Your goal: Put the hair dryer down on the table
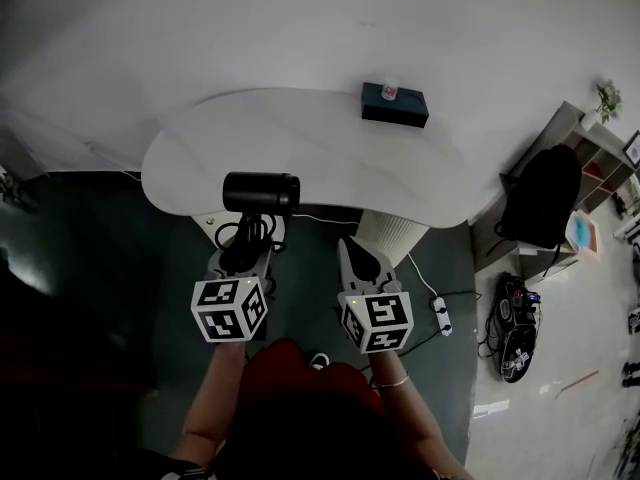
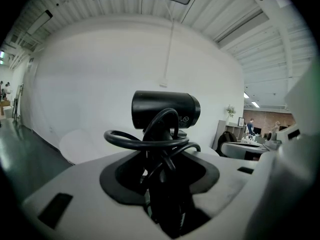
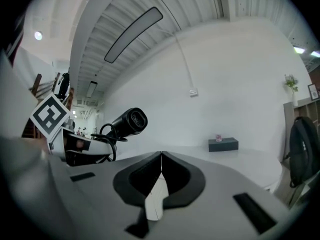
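Observation:
A black hair dryer [image 1: 261, 192] stands upright in my left gripper [image 1: 243, 251], whose jaws are shut on its handle with the coiled black cord [image 1: 250, 234] bunched around them. In the left gripper view the barrel [image 2: 165, 109] points sideways above the cord loops [image 2: 145, 142]. The dryer hangs just over the near edge of the white table [image 1: 300, 148]. My right gripper [image 1: 360, 265] is beside it to the right, shut and empty, below the table edge. From the right gripper view the hair dryer [image 3: 128, 122] shows at left.
A dark tissue box [image 1: 395, 104] sits at the table's far right side. A white cylinder [image 1: 392, 236] stands under the table, with a power strip [image 1: 440, 315] on the floor. A black backpack [image 1: 542, 196] leans on shelving at right.

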